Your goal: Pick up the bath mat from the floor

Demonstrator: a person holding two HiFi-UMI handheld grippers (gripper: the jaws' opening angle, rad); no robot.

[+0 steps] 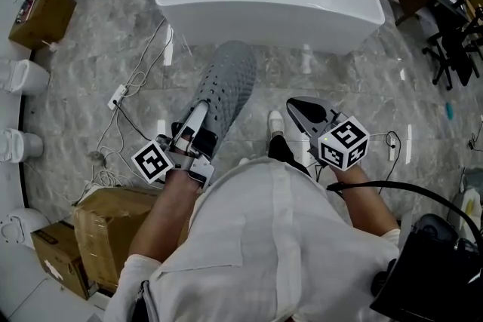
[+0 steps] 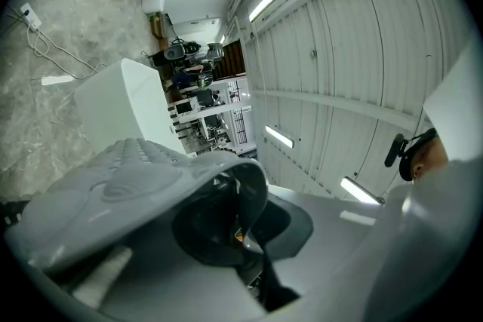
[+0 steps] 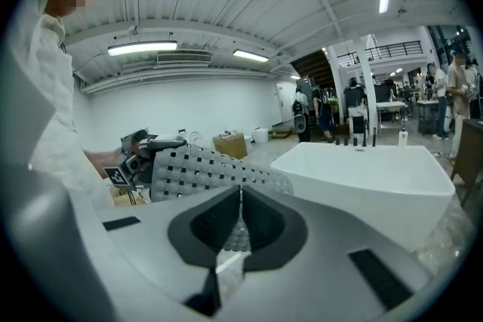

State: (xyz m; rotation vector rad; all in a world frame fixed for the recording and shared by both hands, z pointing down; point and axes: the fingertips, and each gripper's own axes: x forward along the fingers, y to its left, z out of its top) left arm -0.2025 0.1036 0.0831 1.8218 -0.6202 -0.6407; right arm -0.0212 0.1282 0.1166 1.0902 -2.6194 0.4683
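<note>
The grey perforated bath mat hangs off the floor in front of me, rolled into a long limp shape that stretches away towards the tub. My left gripper is shut on its near end. In the left gripper view the bath mat drapes over the jaws of the left gripper and hides most of them. My right gripper hovers to the right of the mat, apart from it. Its jaws meet at the tips of the right gripper, and the bath mat shows beyond them.
A white freestanding bathtub stands ahead on the marble floor. Cardboard boxes sit at my lower left, and another box at the far left. White cables and a power strip trail on the left. Black chairs stand at the right.
</note>
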